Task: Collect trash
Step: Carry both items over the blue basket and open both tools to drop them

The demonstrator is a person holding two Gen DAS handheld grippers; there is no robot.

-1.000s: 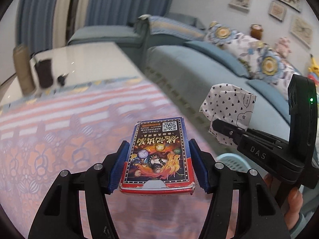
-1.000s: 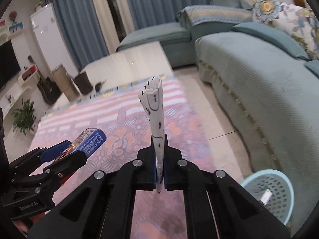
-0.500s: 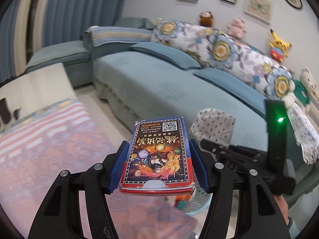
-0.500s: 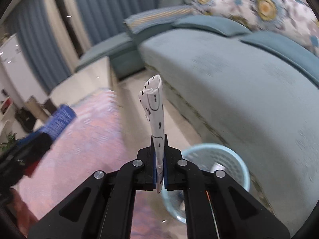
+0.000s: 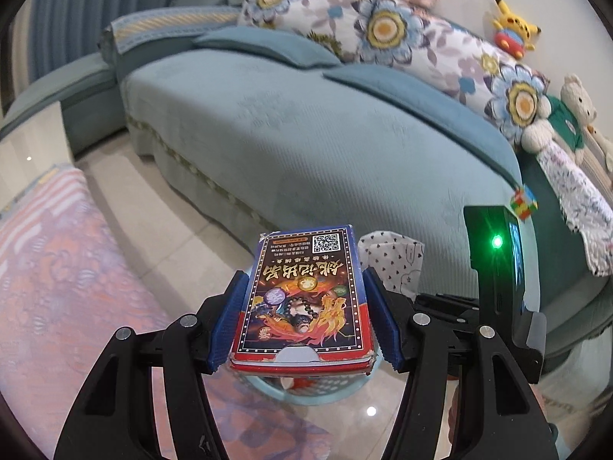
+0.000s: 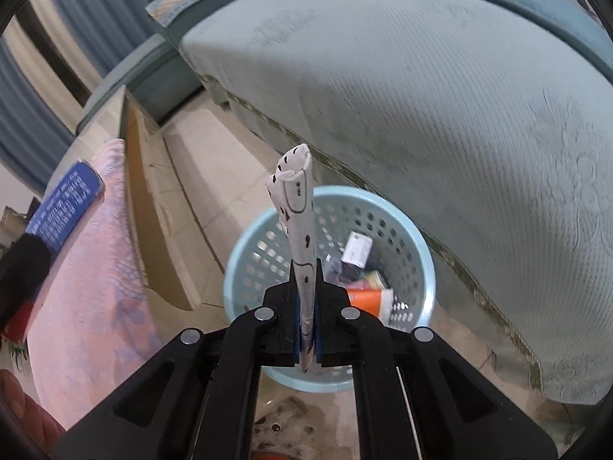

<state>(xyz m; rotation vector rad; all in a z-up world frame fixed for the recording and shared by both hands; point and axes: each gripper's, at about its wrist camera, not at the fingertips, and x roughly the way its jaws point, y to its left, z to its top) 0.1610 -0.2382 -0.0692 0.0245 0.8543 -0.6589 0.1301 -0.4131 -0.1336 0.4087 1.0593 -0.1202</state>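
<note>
basket [image 6: 413, 253] on floor before sofa [image 6: 440, 96], rug [image 6: 84, 306] left, packets [image 6: 357, 248] inside

Pale tiled floor [image 6: 214, 207] carries a light blue perforated basket [image 6: 417, 264] right by the teal sofa [image 6: 440, 96], and a pink patterned rug [image 5: 57, 287] lies off to the side

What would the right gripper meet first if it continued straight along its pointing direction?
Probably the blue basket: the right gripper, shut on the spotted paper, points into its opening. Depth is unclear.
</note>
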